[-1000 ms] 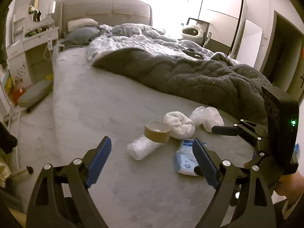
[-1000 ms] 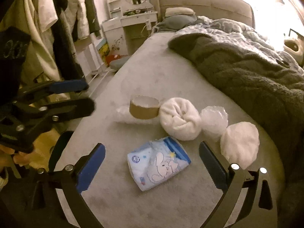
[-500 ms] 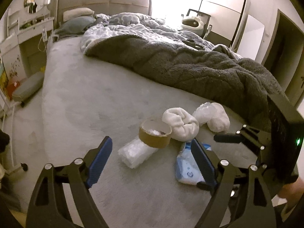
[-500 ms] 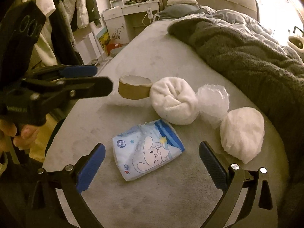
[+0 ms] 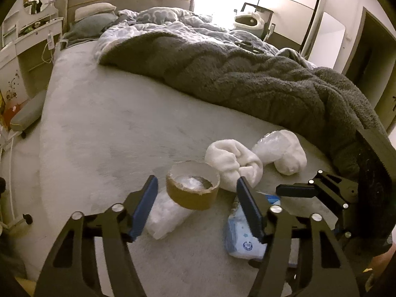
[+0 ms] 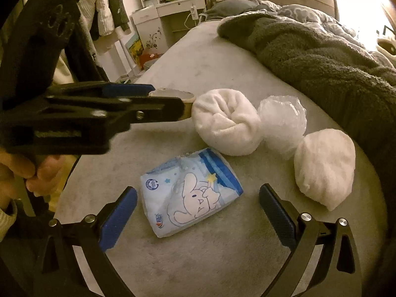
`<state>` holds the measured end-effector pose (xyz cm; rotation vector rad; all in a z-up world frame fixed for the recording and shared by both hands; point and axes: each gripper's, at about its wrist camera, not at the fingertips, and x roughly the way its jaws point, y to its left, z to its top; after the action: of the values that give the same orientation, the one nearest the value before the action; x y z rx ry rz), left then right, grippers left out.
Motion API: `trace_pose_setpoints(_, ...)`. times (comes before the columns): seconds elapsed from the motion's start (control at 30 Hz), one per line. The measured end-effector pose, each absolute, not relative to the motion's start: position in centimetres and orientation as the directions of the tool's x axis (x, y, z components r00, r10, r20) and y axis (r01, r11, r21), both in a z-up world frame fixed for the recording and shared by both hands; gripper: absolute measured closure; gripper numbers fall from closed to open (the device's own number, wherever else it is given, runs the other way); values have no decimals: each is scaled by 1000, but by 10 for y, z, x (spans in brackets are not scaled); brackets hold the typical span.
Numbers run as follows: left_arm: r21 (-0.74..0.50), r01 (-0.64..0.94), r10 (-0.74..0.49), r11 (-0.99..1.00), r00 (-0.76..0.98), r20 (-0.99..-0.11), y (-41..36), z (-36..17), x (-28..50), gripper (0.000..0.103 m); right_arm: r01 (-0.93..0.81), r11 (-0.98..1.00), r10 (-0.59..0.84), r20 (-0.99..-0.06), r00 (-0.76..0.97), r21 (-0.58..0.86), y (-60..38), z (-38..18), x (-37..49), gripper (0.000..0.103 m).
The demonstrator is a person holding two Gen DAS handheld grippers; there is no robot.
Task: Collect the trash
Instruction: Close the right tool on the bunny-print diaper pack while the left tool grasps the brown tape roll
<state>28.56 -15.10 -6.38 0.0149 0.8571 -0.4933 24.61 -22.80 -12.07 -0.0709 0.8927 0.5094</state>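
Now the left gripper [image 5: 196, 199] sits low over the near edge of the bed [image 5: 104, 128], its blue-padded fingers [image 5: 144, 208] on either side of a brown tape roll [image 5: 193, 188]. The jaws have just been closing, and the roll lies between them, but a gap shows on both sides, so the pads do not press on it. The roll leans on a clear plastic wrapper [image 5: 165, 216] that lies crosswise under it. In the right wrist view the same gripper comes in from the left, one finger in front of the roll [image 6: 188, 105], and a hand [image 6: 37, 173] grips its handle.

The right gripper [image 6: 198, 212] hovers with its fingers [image 6: 118, 220] spread wide and nothing between the pads; a blue and white tissue pack [image 6: 190, 190] printed with a rabbit lies flat on the bed just ahead of them. Beyond the pack, a white balled cloth [image 6: 225, 121] touches the tape roll on one side and a crumpled clear plastic ball [image 6: 282, 121] on the other. A second white bundle [image 6: 324, 165] lies just beside the plastic, close to the edge of a dark grey blanket [image 6: 321, 57] heaped along the far side of the bed. A white dresser [image 6: 170, 17] stands by the headboard.
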Motion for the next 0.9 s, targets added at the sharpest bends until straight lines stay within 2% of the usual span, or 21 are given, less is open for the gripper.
trace_pose_setpoints(0.1, -186, 422, -412, 887, 543, -732, -155, -68, 289, 45, -459, 875, 399, -763, 509, 152, -230, -122, 248, 3)
trace_pose_setpoints(0.2, -187, 412, -404, 892, 540, -738, -155, -71, 292, 55, -469, 869, 410, -763, 499, 160, -230, -123, 250, 3)
trace_pose_setpoints(0.4, -203, 398, -406, 895, 538, -739, -149, -71, 291, 56, -506, 846, 434, -771, 467, 170, -225, -124, 250, 3)
trace_pose_setpoints(0.8, -184, 423, -416, 887, 561, -715, -120, -52, 271, 56, -504, 857, 363, -820, 443, 108, -213, -133, 258, 3)
trace_pose_setpoints(0.83, -183, 419, -413, 889, 564, -715, -115, -51, 270, 56, -501, 860, 352, -823, 445, 96, -210, -133, 259, 4)
trace_pose_setpoints(0.9, -182, 412, -408, 893, 568, -715, -110, -51, 268, 57, -492, 867, 331, -829, 452, 78, -205, -132, 263, 12)
